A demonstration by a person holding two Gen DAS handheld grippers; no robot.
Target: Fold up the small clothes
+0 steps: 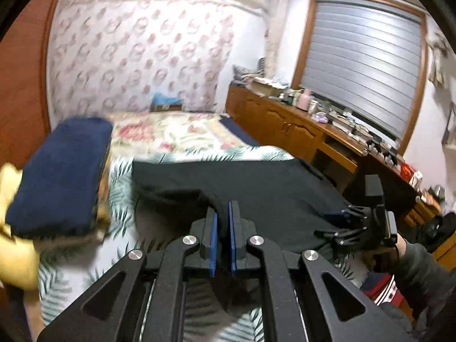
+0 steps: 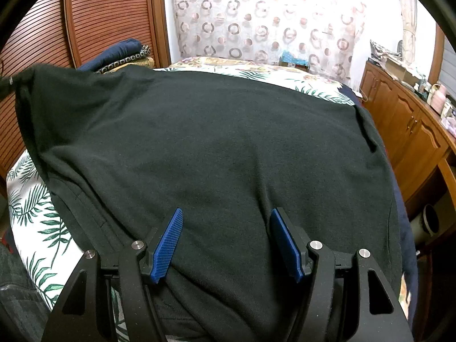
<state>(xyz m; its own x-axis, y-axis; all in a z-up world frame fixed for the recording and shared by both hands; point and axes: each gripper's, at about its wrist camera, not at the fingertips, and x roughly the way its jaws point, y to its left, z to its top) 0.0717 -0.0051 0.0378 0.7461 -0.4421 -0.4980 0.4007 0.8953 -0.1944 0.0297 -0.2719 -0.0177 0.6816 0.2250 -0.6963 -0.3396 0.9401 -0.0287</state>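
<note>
A dark green garment [image 2: 213,131] lies spread over the bed. My left gripper [image 1: 223,208] is shut on a fold of the garment [image 1: 256,188], which runs up between its blue pads. In the right wrist view the garment's far left corner [image 2: 25,77] is pulled up off the bed. My right gripper [image 2: 227,212] stands open over the garment's near part, with cloth lying between and under its blue fingers but not pinched. The left wrist view shows that right gripper [image 1: 346,222] low at the right, held by a hand in a dark sleeve [image 1: 421,268].
The bed has a leaf-print sheet [image 2: 34,213]. A folded navy blanket [image 1: 59,171] lies on yellow bedding [image 1: 14,242] at the left. A wooden cabinet [image 1: 285,125] crowded with small items runs along the right under a shuttered window. A louvred wooden door [image 2: 108,14] stands behind the bed's left.
</note>
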